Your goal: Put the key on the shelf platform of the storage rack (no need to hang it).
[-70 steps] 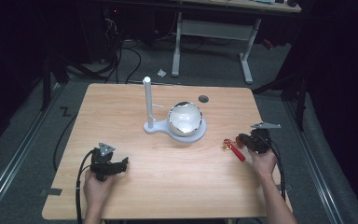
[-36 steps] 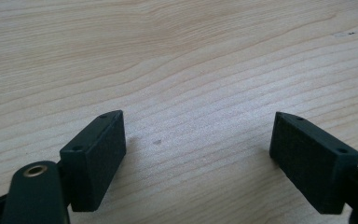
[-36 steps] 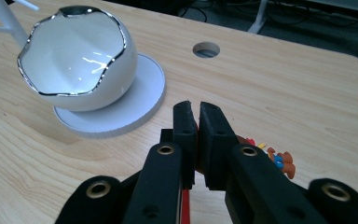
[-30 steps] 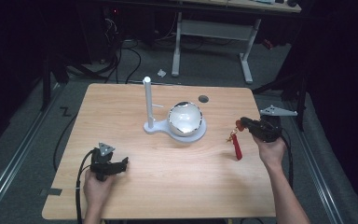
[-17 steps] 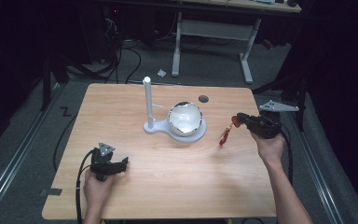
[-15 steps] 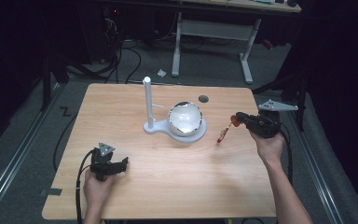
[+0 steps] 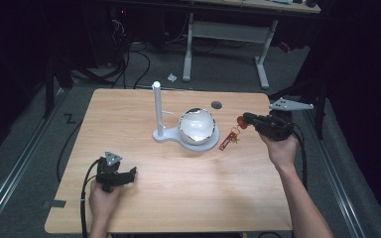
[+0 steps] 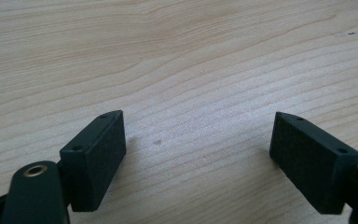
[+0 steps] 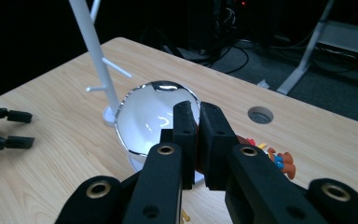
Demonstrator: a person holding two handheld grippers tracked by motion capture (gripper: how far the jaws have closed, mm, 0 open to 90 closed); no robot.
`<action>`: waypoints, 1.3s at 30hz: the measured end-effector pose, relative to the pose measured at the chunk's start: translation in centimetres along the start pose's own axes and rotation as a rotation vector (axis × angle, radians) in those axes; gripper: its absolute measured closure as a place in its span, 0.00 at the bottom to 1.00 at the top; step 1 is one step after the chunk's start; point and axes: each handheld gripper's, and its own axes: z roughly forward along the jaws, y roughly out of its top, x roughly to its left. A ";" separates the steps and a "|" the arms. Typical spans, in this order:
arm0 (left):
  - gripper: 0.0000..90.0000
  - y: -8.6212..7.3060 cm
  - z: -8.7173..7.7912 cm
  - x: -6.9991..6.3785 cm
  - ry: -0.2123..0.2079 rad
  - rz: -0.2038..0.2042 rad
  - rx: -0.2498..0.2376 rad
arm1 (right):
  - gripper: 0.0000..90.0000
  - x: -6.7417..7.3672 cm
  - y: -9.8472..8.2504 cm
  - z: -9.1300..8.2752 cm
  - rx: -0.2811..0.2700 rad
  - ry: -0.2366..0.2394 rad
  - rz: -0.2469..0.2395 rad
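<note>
Right claw [image 7: 241, 120] clamped on a red keychain [image 7: 229, 138] lifted beside the bowl [image 7: 197, 126], left claw [image 7: 128, 174] wide open, empty, resting on the tabletop [image 7: 188, 188].

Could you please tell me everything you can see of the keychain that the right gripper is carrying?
The keychain hangs from the shut right gripper, lifted just right of the bowl on the white stand. In the high view a red knob sits at the jaws; below dangle a flat red tag and small yellowish bits, probably a key. The right gripper view shows an orange-red charm with blue and yellow spots beside the jaws. The tag's lower end looks close to the table; contact is unclear.
</note>
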 end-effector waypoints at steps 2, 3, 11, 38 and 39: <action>0.21 0.0 0.0 0.0 0.000 0.001 0.000 | 0.96 0.2 0.4 0.2 -0.001 0.012 -0.005; 0.21 0.0 0.0 0.0 0.000 0.001 0.000 | 0.96 0.3 0.6 0.3 -0.002 0.018 -0.007; 0.21 0.0 0.0 0.0 0.000 0.001 0.000 | 0.96 0.8 2.0 0.7 -0.009 0.057 0.002; 0.21 0.0 0.0 0.0 0.000 0.001 0.000 | 0.96 2.5 5.8 4.3 0.018 0.116 -0.012; 0.21 0.0 0.0 0.0 -0.001 0.001 0.000 | 0.96 2.6 5.9 4.5 0.019 0.119 -0.010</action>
